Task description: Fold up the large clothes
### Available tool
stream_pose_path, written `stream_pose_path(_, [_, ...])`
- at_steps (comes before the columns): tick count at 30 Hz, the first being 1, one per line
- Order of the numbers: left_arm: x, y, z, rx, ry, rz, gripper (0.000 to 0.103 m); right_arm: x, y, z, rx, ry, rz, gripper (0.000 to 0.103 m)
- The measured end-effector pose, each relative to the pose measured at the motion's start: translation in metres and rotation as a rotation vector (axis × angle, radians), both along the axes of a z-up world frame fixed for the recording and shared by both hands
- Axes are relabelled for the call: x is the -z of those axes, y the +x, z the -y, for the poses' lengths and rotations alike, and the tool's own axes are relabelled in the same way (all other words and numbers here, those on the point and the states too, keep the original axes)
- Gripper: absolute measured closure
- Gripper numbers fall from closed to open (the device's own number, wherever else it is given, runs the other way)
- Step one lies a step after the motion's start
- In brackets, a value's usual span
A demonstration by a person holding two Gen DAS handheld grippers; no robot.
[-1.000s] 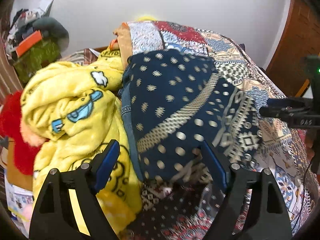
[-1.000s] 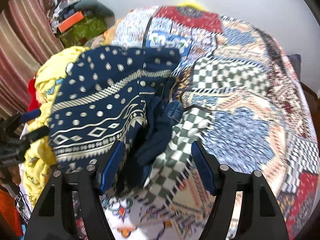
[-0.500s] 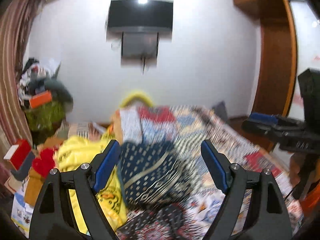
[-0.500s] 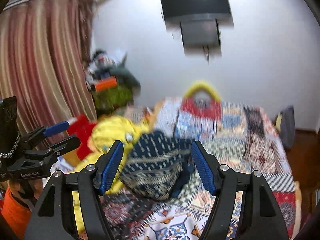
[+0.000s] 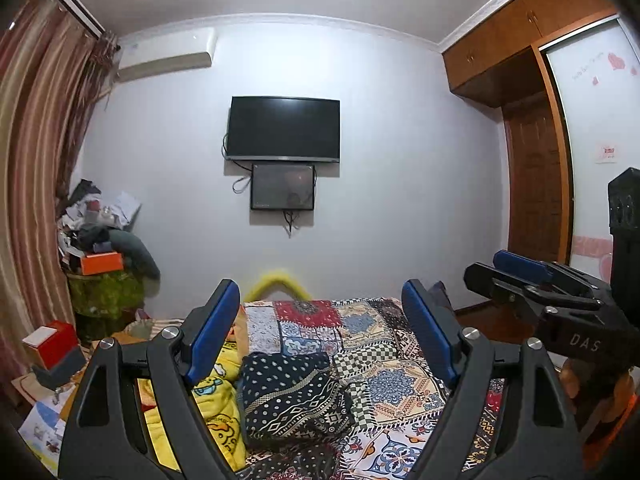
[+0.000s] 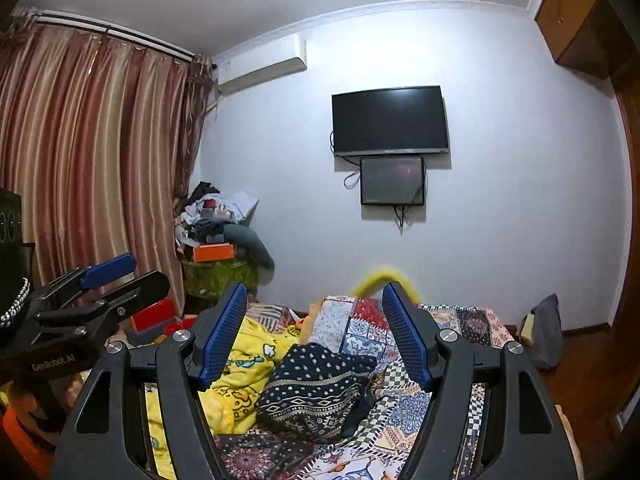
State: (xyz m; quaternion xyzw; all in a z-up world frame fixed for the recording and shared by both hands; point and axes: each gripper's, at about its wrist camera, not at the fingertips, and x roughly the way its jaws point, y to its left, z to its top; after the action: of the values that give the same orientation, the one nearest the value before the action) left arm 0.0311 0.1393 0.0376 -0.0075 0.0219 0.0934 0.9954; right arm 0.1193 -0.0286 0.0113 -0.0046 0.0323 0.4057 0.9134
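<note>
A folded navy garment with white dots and geometric bands point(image 5: 292, 394) lies on the patchwork bedspread point(image 5: 384, 360); it also shows in the right wrist view point(image 6: 316, 392). My left gripper point(image 5: 320, 336) is open and empty, raised well above the bed and back from the garment. My right gripper point(image 6: 314, 338) is open and empty, likewise raised. Each gripper shows in the other's view: the right one point(image 5: 520, 276) at the right edge, the left one point(image 6: 108, 276) at the left edge.
A yellow cartoon-print blanket point(image 5: 216, 404) lies bunched left of the garment. A cluttered pile with an orange box point(image 5: 100, 262) stands in the far left corner by striped curtains point(image 6: 80, 160). A TV point(image 5: 283, 128) hangs on the far wall. A wooden wardrobe point(image 5: 532, 184) stands at right.
Both grippers have lifted and tilted up away from the garment; the view went from close on the cloth to the whole room. The garment stays folded on the bed.
</note>
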Motion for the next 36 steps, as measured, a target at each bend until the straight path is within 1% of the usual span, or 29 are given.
stream_pose_path(3, [0.006,-0.006,0.004,-0.015,0.002,0.001,0.017,0.005,0.005,-0.007,0.011,-0.002,-0.023,0.036])
stream_pose_path(5, [0.009,-0.008,0.003,-0.029,-0.008,-0.003,0.008,0.007,0.007,-0.007,0.022,-0.004,-0.043,0.036])
stream_pose_path(6, [0.011,-0.009,0.003,-0.033,-0.012,-0.004,0.008,0.008,0.005,-0.003,0.026,-0.006,-0.05,0.035])
stream_pose_path(8, [0.013,-0.009,0.001,-0.044,-0.015,-0.011,0.005,0.01,0.007,-0.004,0.044,-0.01,-0.064,0.028])
stream_pose_path(9, [0.014,-0.008,0.001,-0.051,-0.015,-0.017,0.004,0.011,0.008,-0.004,0.053,-0.009,-0.065,0.022])
stream_pose_path(10, [0.015,-0.008,0.0,-0.062,-0.015,-0.02,0.001,0.011,0.009,-0.004,0.063,-0.007,-0.064,0.018])
stream_pose_path(11, [0.016,-0.008,0.0,-0.069,-0.014,-0.02,0.0,0.012,0.008,-0.002,0.071,-0.006,-0.064,0.017])
stream_pose_path(12, [0.018,-0.009,0.001,-0.073,-0.014,-0.021,0.0,0.013,0.009,-0.002,0.081,-0.007,-0.065,0.014])
stream_pose_path(13, [0.019,-0.008,0.001,-0.074,-0.016,-0.023,0.0,0.013,0.008,-0.002,0.089,-0.007,-0.064,0.008])
stream_pose_path(15, [0.021,-0.007,-0.003,-0.076,-0.026,-0.031,0.0,0.013,0.008,0.0,0.103,0.001,-0.061,0.001])
stream_pose_path(19, [0.025,-0.005,-0.006,-0.084,-0.032,-0.044,0.0,0.016,0.007,0.003,0.098,0.005,-0.067,0.0])
stream_pose_path(27, [0.026,-0.003,-0.008,-0.099,-0.037,-0.048,0.0,0.02,0.004,0.001,0.107,-0.03,-0.069,0.0])
stream_pose_path(36, [0.026,0.001,-0.009,-0.103,-0.042,-0.053,0.0,0.016,0.006,0.008,0.107,-0.017,-0.085,0.0])
